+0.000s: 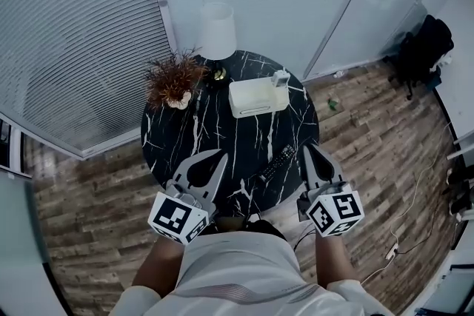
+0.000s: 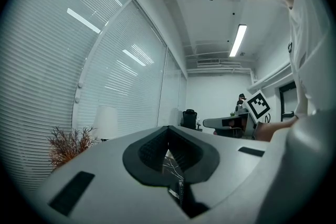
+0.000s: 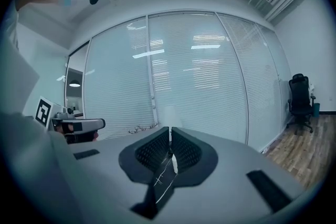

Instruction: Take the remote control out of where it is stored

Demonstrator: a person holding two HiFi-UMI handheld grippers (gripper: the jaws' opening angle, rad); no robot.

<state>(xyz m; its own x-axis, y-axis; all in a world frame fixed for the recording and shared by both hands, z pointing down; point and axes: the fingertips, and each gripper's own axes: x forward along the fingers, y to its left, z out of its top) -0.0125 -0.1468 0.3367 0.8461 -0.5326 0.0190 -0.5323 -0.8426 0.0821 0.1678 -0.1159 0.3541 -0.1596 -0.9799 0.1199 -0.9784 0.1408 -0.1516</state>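
On the black marble table [image 1: 185, 137], remote control [image 1: 278, 163] lying flat, clear of white box [image 1: 255, 97], between left gripper [image 1: 221, 155] and right gripper [image 1: 306, 148], nearer the right, both sets of jaws together, nothing gripped.

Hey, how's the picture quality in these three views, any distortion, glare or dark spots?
Head view: heavy fisheye bending the blinds and wood floor, dim bluish light, the marble table sharp. Left gripper view: dark round vignette, the ceiling light glares, streaks reflect on the blinds. Right gripper view: same vignette, light reflections across the glass wall.
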